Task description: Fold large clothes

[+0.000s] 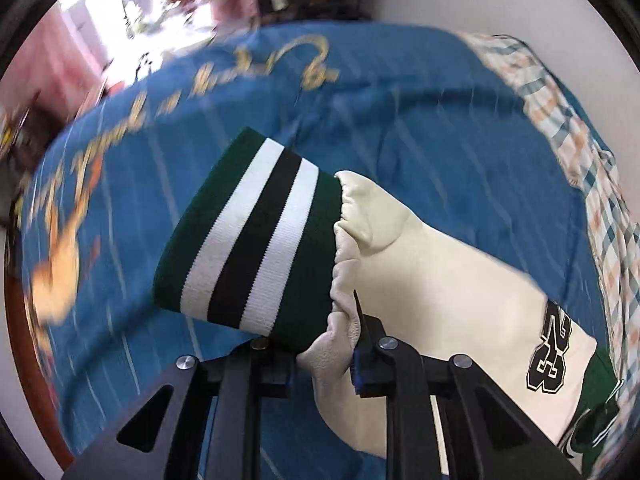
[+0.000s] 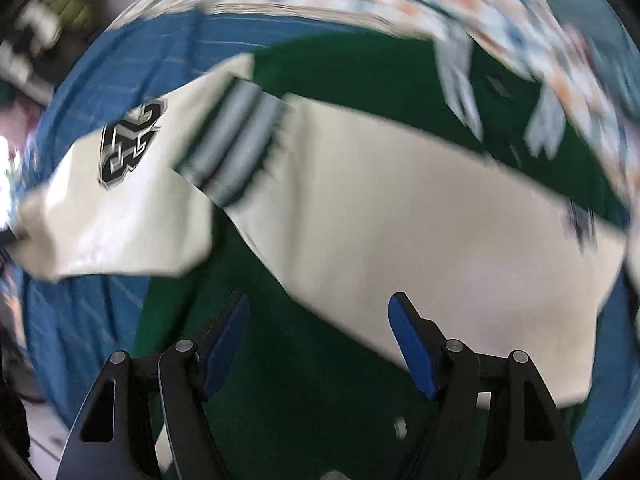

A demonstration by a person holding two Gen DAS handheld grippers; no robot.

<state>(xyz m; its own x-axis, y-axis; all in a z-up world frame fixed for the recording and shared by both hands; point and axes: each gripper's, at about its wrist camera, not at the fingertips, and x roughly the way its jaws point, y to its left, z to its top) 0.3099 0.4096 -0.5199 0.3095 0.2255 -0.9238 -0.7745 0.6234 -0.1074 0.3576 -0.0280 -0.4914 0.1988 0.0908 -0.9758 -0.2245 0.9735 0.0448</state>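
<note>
In the left wrist view, the left gripper [image 1: 326, 354] was clamped on the cream sleeve [image 1: 432, 280] of a green and cream jacket, biting a bunched fold of the leather-like material just behind the striped cuff [image 1: 244, 236]; only one blue pad showed, the other being buried under the fold. The grip so near the cuff looked chosen to give control of the sleeve's free end, so it could be carried across the body for a fold. The sleeve hung above the blue bedspread [image 1: 420, 120], with the cuff jutting out beyond the fingers and a number patch [image 1: 550, 354] further back along the sleeve from the cuff. The checked cloth [image 1: 600, 184] beyond the sleeve was cut by the frame edge, and the room past the bedspread was too washed out and smeared to read. In the right wrist view, the right gripper [image 2: 318, 336] stood with its jaws spread and nothing between them, poised over the jacket's green body [image 2: 304, 380], probably ready for a next hold. A second cream sleeve [image 2: 420, 216] lay across the green body, and the lifted sleeve with its patch [image 2: 130, 142] sat off to the side of it. Motion blur softened everything here, so the cuff stripes and the pale shapes on the far green panel could not be made out clearly
</note>
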